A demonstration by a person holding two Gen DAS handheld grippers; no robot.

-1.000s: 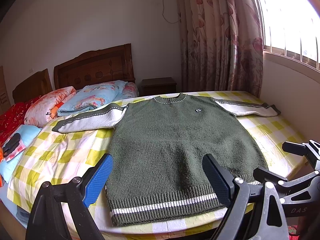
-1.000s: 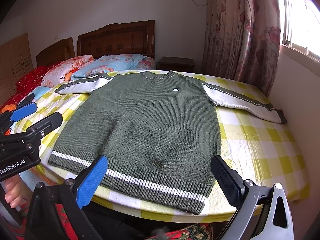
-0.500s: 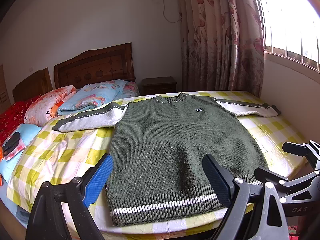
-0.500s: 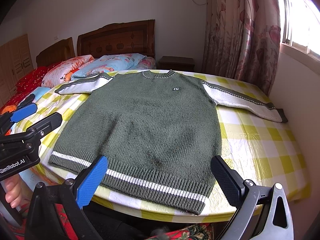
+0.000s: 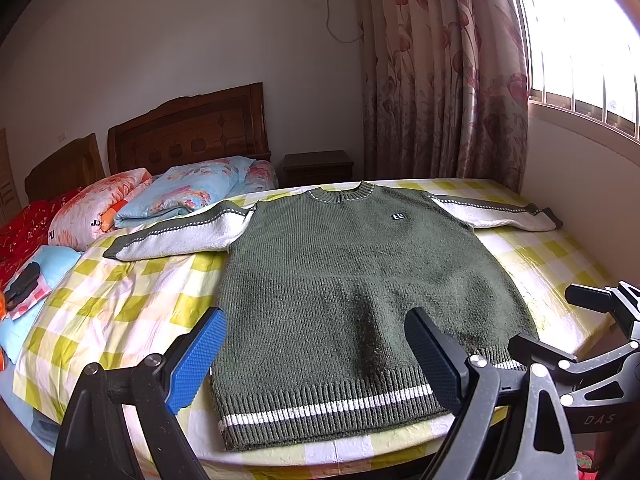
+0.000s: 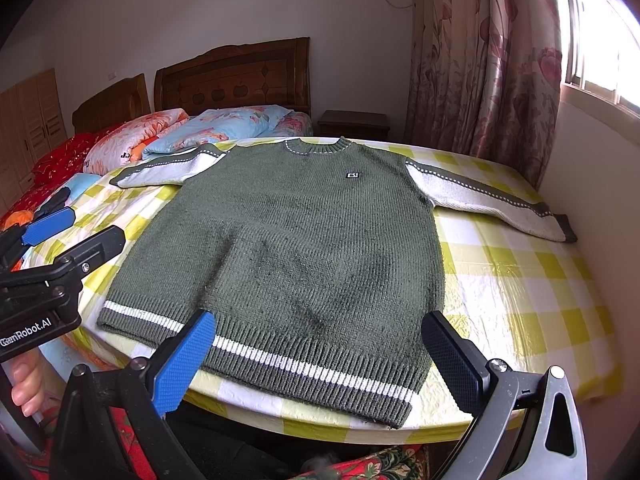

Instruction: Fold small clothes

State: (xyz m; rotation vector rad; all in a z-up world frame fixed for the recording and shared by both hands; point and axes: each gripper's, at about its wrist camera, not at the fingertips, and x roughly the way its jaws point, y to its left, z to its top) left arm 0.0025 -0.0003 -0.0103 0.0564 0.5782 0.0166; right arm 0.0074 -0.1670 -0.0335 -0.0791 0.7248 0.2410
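Flat on one bed — one green sweater, two grippers — left gripper, right gripper — jaws spread, empty

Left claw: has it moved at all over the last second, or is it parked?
No. The left claw frames the same stretch of the sweater hem as before, open and empty, and the headboard sits unchanged in view.

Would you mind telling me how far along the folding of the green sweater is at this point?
Done: the green sweater is spread flat on the checked bed sheet, both sleeves out to the sides. In hand: nothing; the left gripper and right gripper hover open near the hem. Left: all the folding, since no sleeve or edge is turned in yet.
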